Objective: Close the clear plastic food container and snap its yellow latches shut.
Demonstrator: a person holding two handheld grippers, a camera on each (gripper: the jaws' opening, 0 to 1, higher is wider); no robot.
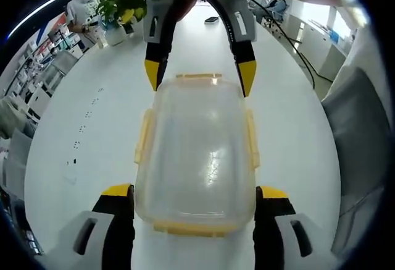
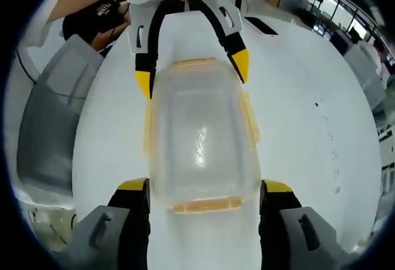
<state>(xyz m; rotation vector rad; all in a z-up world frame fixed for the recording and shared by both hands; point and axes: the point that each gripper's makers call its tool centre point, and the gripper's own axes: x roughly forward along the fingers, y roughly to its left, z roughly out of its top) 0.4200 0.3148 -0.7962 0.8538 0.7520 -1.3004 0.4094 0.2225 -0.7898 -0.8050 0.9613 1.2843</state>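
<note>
- Straddling the near end of the clear container (image 1: pixel 196 159), the left gripper (image 1: pixel 194 202) has its jaws spread wide, one yellow tip on each side of the box, gripping nothing.
- Its lid looks seated on the box, which lies flat on the white table (image 1: pixel 80 140) between the two grippers.
- Flaring outward along the long sides, the yellow latches (image 1: pixel 144 137) look unsnapped; whether the end latches are locked I cannot tell.
- Facing from the far end, the right gripper (image 1: pixel 199 75) is likewise spread, its tips flanking the far corners.
- My judgement: closing is done, latching remains.
- Beyond, a potted plant (image 1: pixel 123 4) stands at the table's far edge.
</note>
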